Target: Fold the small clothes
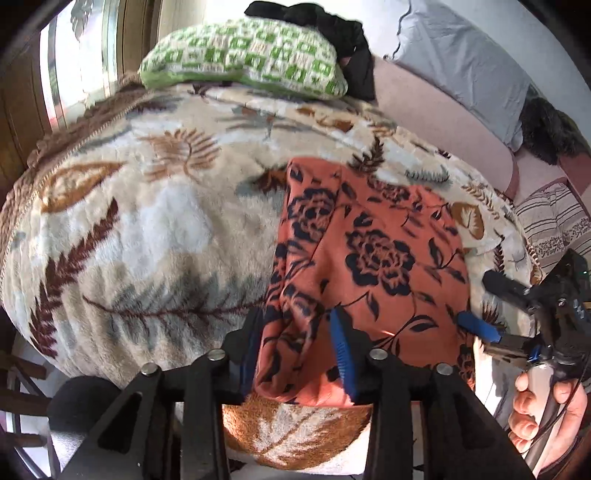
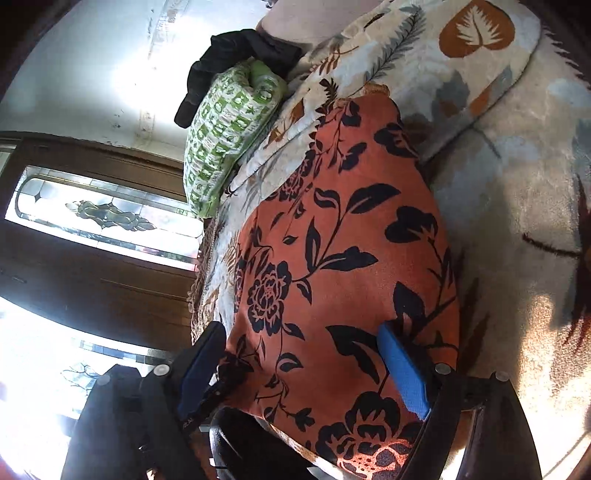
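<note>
The orange floral garment (image 1: 369, 258) lies on a plush leaf-print blanket (image 1: 147, 221), filling the lower right of the left wrist view and the centre of the right wrist view. It is already doubled over – a lengthwise crease runs down its left part in the left wrist view, with a bunched fold at the bottom edge.

The left hand-held gripper (image 1: 295, 354) sits at the bottom centre of its own view. Its blue-padded fingers (image 1: 341, 350) stand partly apart, with that bunched near edge of the garment lying between them; whether the pads actually press on the cloth cannot be told from here.

The right hand-held gripper (image 1: 491, 306) appears at the right edge of the left wrist view, a hand (image 1: 546, 410) wrapped around its handle below it. In its own view the right hand-held gripper (image 2: 306, 358) has its jaws spread wide over the garment's near end – one blue pad (image 2: 402, 369) rests against the cloth at the lower right, the other finger hangs off the garment's left edge, and nothing is clamped.

At the top of the left wrist view a green-and-white patterned pillow (image 1: 243, 55) rests on the blanket, with a black piece of clothing (image 1: 332, 33) heaped behind it. A grey pillow (image 1: 461, 62) lies at the upper right. No container shows in either view.
</note>
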`<state>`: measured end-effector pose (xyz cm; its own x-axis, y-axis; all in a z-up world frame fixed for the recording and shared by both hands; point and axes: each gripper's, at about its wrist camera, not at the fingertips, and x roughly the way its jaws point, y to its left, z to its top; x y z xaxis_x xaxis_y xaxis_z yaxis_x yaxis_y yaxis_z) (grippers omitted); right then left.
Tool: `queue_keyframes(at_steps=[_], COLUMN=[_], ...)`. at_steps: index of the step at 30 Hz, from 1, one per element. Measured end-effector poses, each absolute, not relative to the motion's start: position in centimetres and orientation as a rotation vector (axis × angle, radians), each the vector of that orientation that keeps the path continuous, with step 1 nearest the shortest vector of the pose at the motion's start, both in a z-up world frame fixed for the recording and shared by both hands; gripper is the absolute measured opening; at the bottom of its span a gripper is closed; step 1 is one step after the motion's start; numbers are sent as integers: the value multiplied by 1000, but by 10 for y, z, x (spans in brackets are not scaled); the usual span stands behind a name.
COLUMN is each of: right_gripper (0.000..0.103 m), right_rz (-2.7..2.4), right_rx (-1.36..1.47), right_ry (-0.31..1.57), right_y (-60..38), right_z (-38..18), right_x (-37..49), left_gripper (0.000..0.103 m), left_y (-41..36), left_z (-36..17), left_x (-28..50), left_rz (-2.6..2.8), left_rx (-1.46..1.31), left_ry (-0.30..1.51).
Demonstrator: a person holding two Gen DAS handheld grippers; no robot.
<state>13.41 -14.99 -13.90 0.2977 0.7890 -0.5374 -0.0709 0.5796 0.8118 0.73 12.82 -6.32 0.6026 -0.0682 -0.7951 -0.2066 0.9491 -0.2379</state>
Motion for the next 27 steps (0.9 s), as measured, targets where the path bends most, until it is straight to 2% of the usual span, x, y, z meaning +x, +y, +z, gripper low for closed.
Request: queue_keyframes(at_steps=[1, 2, 4, 7, 9, 12, 16, 17, 23, 25, 27], right_gripper=[86, 86, 86, 87, 87, 87, 86, 86, 86, 87, 87], right_rz=[656, 656, 656, 667, 713, 757, 661, 638, 714, 615, 575], right_rx=[762, 761, 772, 768, 774, 795, 818, 900, 834, 808, 903], right_ry=[1135, 1143, 1156, 1176, 1156, 1125, 1259, 1280, 1184, 1200, 1245], right_y=[-150, -150, -150, -149, -149, -149, -143, -148, -138, -142, -148], right_z=[-138, -138, -139, -132, -119, -107, -156, -168, -128, -145, -170], right_x=[134, 135, 137, 142, 151, 174, 225, 229, 240, 257, 266], left_gripper=[54, 56, 57, 57, 60, 60, 62, 62, 63, 63, 63], left_y=[124, 119, 105, 98, 98, 100, 102, 102, 102, 101, 100], left_z=[-53, -46, -51, -101, -112, -110, -110, -110, -113, -112, -112], left_x=[8, 11, 29, 63, 64, 61, 64, 64, 67, 66, 67], left_rz=[66, 33, -31, 29, 58, 48, 37, 36, 36, 31, 33], left_rx=[-311, -297, -246, -190, -149, -147, -144, -137, -138, -143, -136], left_ry=[884, 856, 875, 1055, 1030, 1031, 1039, 1041, 1050, 1048, 1052])
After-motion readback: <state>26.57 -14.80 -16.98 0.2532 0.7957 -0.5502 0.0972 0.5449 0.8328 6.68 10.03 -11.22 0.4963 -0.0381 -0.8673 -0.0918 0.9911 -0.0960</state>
